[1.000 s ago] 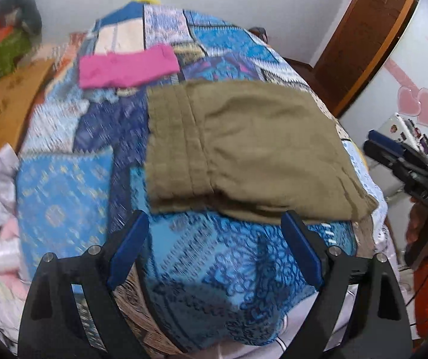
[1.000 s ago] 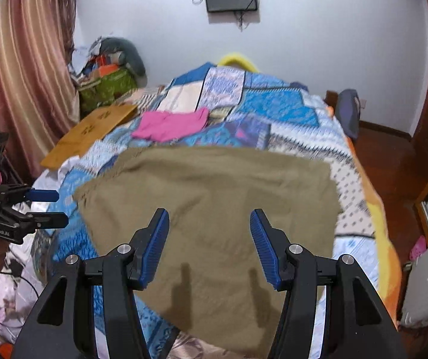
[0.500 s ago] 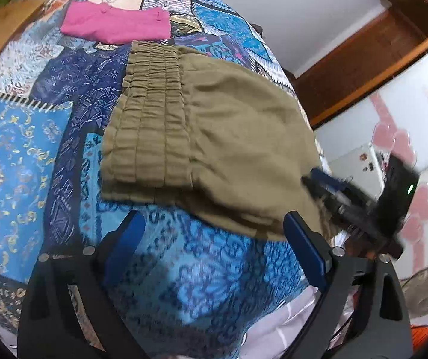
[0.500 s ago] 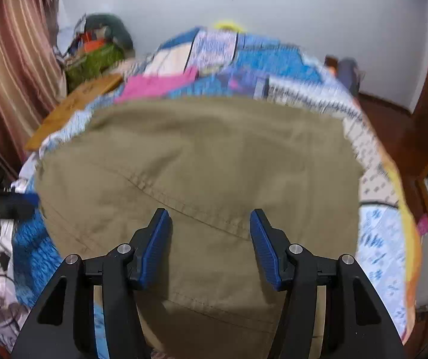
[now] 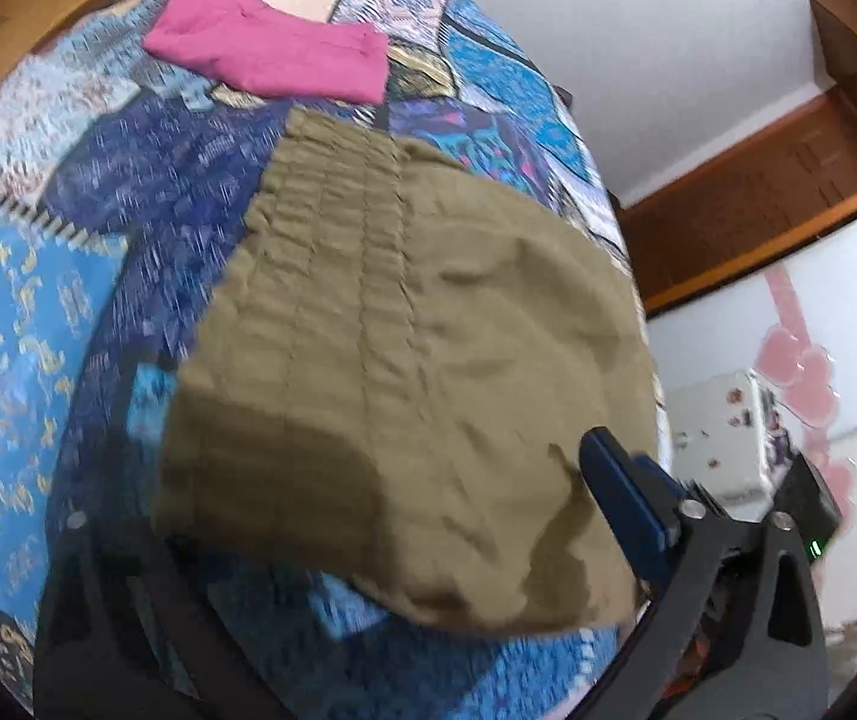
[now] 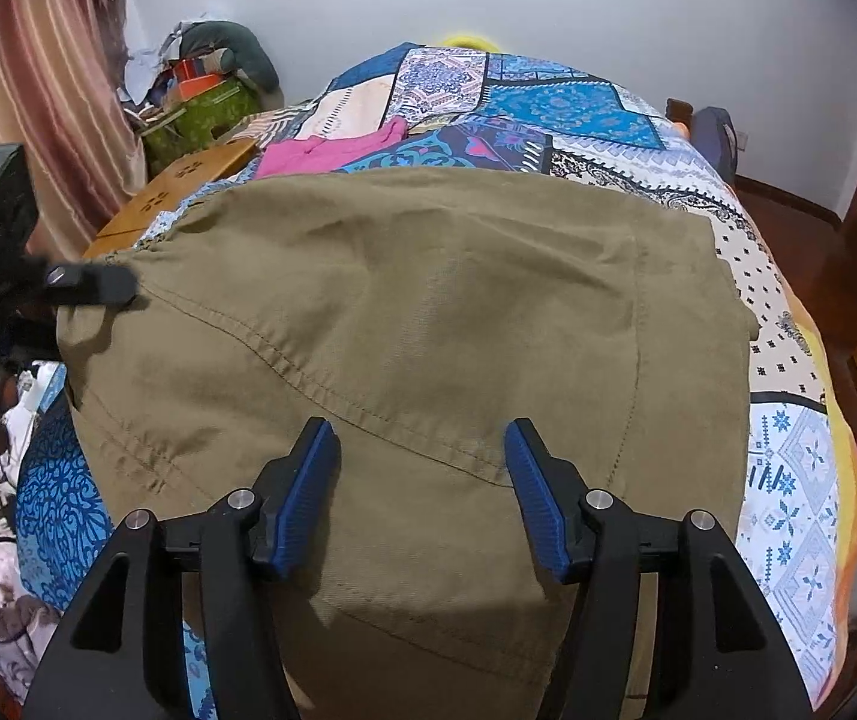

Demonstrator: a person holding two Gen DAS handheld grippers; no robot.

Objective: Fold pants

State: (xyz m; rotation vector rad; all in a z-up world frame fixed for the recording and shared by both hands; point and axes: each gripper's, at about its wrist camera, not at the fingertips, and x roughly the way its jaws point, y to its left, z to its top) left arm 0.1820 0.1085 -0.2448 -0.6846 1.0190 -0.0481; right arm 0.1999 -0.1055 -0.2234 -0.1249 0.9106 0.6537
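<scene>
Pants [image 6: 428, 312]: matt olive woven cloth, stitched seams, gathered waistband ribbed. Bedspread [image 5: 20, 312]: printed patchwork cloth, matt. Pink garment [image 5: 272, 60]: soft matt cloth. Right hand-held gripper [image 6: 422, 480]: matt black plastic frame, ridged blue pads [image 6: 533, 492], shiny metal screws. Door frame [image 5: 788, 180]: glossy brown wood.

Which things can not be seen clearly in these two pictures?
- Left gripper, left wrist view: olive-green pants cover its left finger, so grip unclear.
- Pants' near hem, right wrist view: cut off by the bottom edge behind the right gripper.
- Patchwork bedspread, left wrist view: motion-blurred.
</scene>
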